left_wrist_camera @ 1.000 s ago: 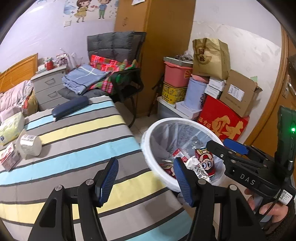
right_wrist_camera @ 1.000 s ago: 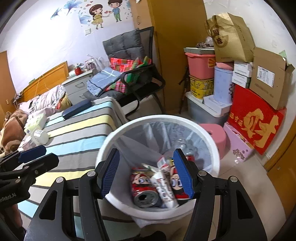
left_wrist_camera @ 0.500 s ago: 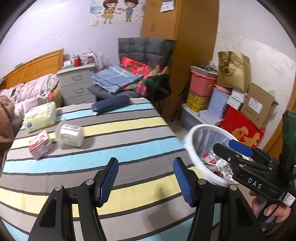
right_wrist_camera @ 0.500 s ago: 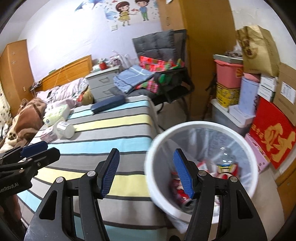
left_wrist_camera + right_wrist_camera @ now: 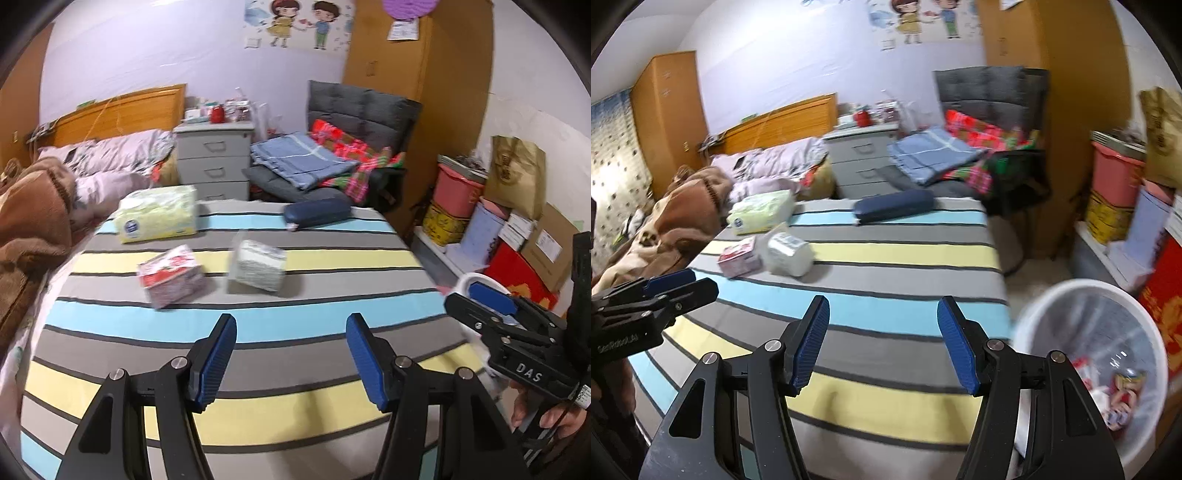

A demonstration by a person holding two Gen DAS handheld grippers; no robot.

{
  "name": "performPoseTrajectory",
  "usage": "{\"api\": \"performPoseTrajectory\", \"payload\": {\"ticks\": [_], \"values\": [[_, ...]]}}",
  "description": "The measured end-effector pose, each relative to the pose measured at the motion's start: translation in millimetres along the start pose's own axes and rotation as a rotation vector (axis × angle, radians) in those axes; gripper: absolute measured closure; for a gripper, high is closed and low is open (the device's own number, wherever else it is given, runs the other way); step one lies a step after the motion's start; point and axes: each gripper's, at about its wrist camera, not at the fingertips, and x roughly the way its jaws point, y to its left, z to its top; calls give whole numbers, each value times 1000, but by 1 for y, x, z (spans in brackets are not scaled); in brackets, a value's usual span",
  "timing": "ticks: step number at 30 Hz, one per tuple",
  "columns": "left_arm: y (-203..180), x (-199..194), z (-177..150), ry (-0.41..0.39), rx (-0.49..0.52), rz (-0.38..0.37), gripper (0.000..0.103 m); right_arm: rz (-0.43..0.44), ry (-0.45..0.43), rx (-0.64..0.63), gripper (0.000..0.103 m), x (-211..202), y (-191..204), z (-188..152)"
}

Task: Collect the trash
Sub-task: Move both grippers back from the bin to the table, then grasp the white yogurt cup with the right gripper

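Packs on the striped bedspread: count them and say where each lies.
3. Yellow-green tissue pack toward the pillows; red-and-white pack nearer the tongs; white pack beside it. The bedding may hide others.

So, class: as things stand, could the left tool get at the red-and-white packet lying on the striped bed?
Probably yes. The left tool is open and empty, and the red-and-white packet lies ahead on the striped bed with only bare bedding between. The white wrapped pack sits beside it, apart, so it should not block.
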Motion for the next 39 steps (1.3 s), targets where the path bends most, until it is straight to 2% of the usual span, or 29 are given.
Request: {"api": "performPoseTrajectory", "payload": {"ticks": [8,15,23,28,32,36,39], "values": [[69,15,10,11,-47,82,41,69,38,-74,36,39,32,13],[107,36,22,26,-47,99,41,140,72,-129,36,73,54,26],[136,78,38,83,-16,73,41,203,81,-204,36,108,72,41],[145,99,42,100,-15,37,41,281,75,-217,36,119,74,49],[150,110,42,112,-19,28,41,339,132,-255,36,131,79,47],[154,116,42,129,-25,8,40,352,159,-308,36,131,83,42],[153,117,44,129,-24,1,40,322,169,-314,36,128,84,41]]}}
